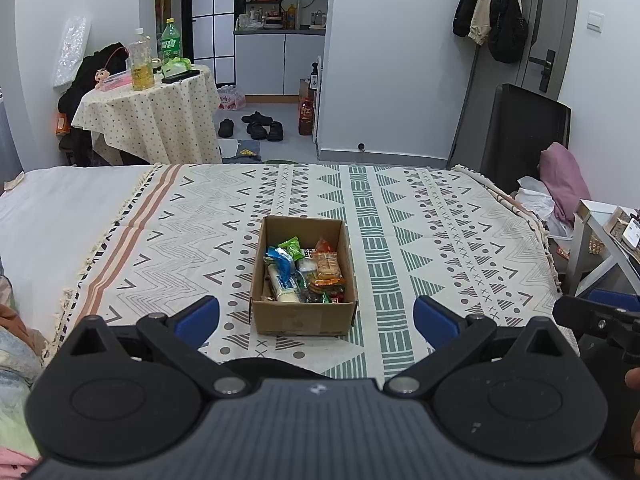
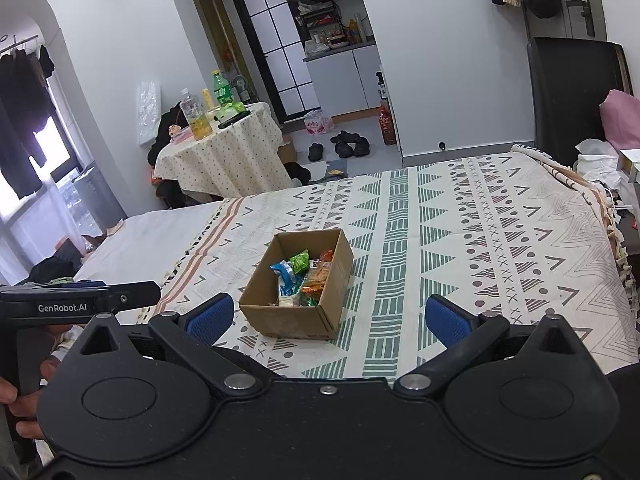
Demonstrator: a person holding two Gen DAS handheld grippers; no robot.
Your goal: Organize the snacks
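Note:
A small open cardboard box (image 1: 303, 320) sits on the patterned bedspread (image 1: 440, 232), holding several wrapped snacks (image 1: 304, 272): blue, green, orange and white packets. My left gripper (image 1: 316, 314) is open and empty, its blue pads either side of the box's near end, held back from it. In the right wrist view the same box (image 2: 292, 322) with its snacks (image 2: 304, 276) lies just ahead. My right gripper (image 2: 340, 318) is open and empty. The left gripper's body (image 2: 80, 300) shows at the left edge.
A round table with a dotted cloth (image 1: 152, 116) holds bottles beyond the bed. Shoes (image 1: 256, 124) lie on the floor near the kitchen doorway. A white stand (image 1: 600, 248) and a pink pillow (image 1: 564, 184) are to the right. A white sheet (image 1: 60, 208) covers the bed's left part.

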